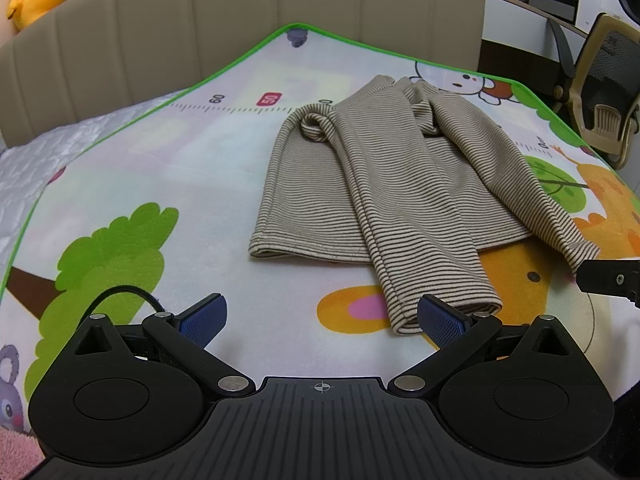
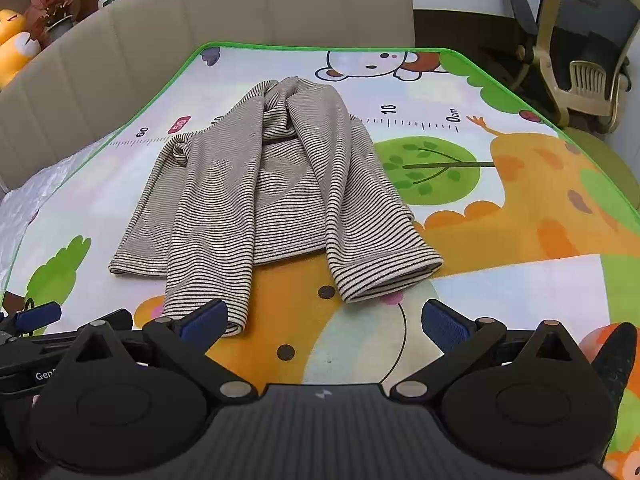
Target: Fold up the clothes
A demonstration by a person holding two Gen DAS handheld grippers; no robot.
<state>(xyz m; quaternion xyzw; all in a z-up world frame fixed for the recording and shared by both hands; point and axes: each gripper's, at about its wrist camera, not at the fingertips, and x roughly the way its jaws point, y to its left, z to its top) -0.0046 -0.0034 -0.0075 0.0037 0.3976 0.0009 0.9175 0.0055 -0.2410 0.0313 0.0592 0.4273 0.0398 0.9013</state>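
Surface: a cartoon play mat with a green border and a printed ruler is spread over a bed, and a beige padded headboard is seen behind it.
Landmark: every place below is given relative to the striped long-sleeved top.
Garment: the top is laid on the middle of the mat, collar toward the headboard, hem toward the cameras, with both sleeves folded in over the body.
Sleeve ends: one cuff and the other cuff are left hanging past the hem, on bare mat.
Left gripper: the left gripper is held just in front of the hem with its blue pads spread wide; nothing is held, and its right pad is seen just beside the nearer cuff.
Right gripper: the right gripper is held in front of the other cuff, jaws equally wide and empty.
Progress: the sleeve fold is judged done; a hem-to-collar fold is probably called for next.
Risk, layers: only a cuff may be pinched instead of the hem beneath, so that the sleeve is dragged off the body and the fold undone.
Risk, unevenness: the sleeves are crossed at slightly different angles, so a skewed or lumpy fold could result if both sides are not lifted together.
Risk, bunching: the soft knit near the collar is already rumpled and could be creased further.
Risk, mat: the mat itself could be caught if the pads are pressed too low.
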